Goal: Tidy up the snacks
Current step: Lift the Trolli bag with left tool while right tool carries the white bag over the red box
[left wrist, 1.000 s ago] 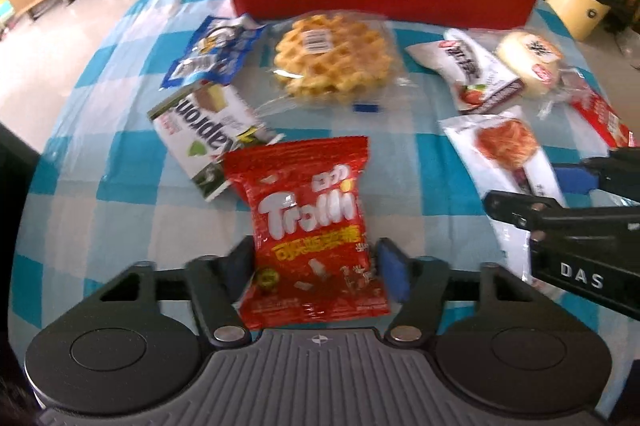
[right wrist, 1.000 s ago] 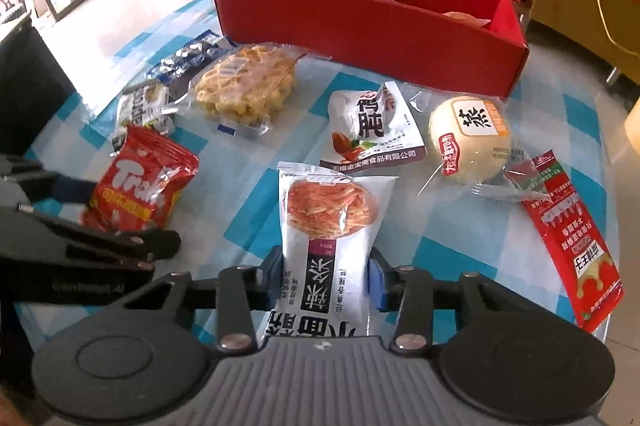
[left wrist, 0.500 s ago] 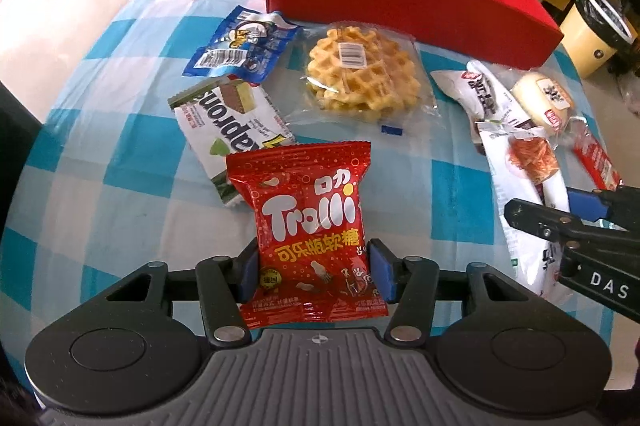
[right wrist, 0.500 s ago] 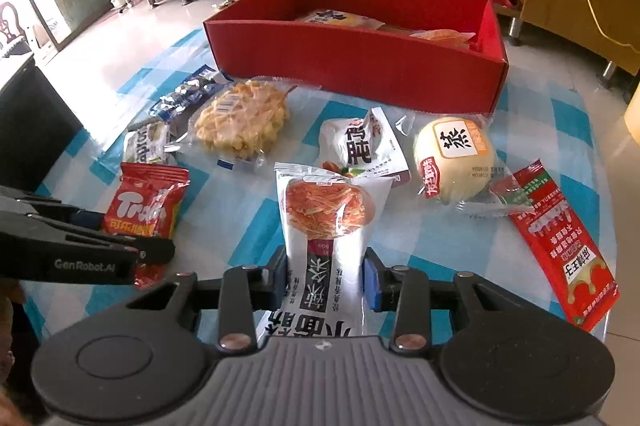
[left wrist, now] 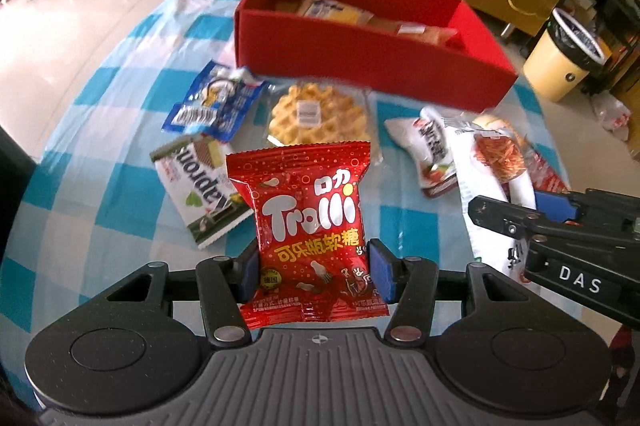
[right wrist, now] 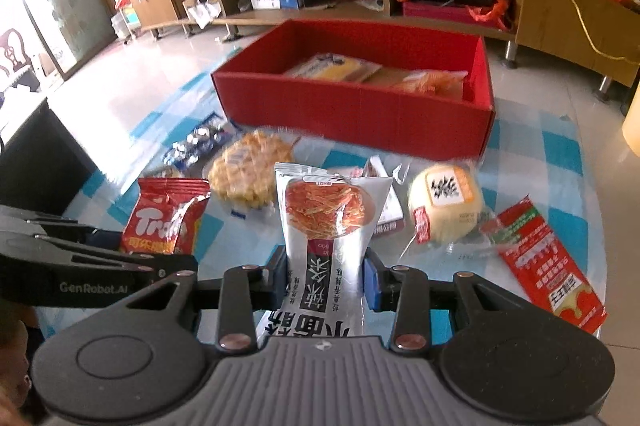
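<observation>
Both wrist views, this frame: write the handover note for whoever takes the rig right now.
Left gripper: shut on the red Trolli bag, lifted off the table.
Right gripper: shut on the white noodle-snack packet, also lifted.
Red box at the far side of the checkered tablecloth already holds a few packets.
Left on the cloth: waffle, blue packet, green wafer pack, white nut packet, round bun, red sachet.
Next, probably: drop both held snacks into the box, then collect the rest.
</observation>
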Action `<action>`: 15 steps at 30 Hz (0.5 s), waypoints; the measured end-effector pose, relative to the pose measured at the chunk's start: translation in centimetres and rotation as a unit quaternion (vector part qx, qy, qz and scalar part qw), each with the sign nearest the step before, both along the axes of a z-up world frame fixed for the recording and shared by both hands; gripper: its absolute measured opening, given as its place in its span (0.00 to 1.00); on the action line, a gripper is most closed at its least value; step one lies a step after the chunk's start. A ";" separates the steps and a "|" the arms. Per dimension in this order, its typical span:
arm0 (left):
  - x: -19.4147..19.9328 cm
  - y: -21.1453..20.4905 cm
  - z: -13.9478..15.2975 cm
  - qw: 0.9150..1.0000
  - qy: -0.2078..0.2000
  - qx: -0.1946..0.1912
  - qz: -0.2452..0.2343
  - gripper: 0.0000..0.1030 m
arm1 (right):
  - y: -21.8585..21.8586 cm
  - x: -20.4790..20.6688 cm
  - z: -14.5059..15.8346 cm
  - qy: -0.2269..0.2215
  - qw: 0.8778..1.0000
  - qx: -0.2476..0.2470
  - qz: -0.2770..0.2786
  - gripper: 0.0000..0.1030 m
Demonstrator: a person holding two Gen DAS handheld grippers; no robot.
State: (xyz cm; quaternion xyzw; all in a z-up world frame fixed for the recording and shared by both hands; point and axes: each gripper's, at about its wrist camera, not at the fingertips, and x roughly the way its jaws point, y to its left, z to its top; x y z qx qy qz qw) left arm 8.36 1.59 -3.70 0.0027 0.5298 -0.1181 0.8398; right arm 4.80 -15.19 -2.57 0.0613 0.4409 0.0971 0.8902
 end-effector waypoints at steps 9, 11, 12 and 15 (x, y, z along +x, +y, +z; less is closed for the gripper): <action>1.1 -1.1 2.2 0.999 -0.034 -0.009 -0.002 0.60 | -0.9 0.8 1.9 -0.029 0.999 0.012 -0.017 0.34; 1.3 -1.4 2.6 0.999 -0.043 -0.007 -0.003 0.60 | -0.9 1.1 2.4 -0.036 0.999 0.013 -0.018 0.34; 1.5 -1.6 2.8 0.999 -0.048 -0.006 -0.004 0.60 | -1.0 1.2 2.6 -0.039 0.999 0.014 -0.019 0.34; 1.9 -2.2 3.4 0.998 -0.064 -0.002 -0.008 0.60 | -1.2 1.7 3.2 -0.049 0.998 0.016 -0.021 0.34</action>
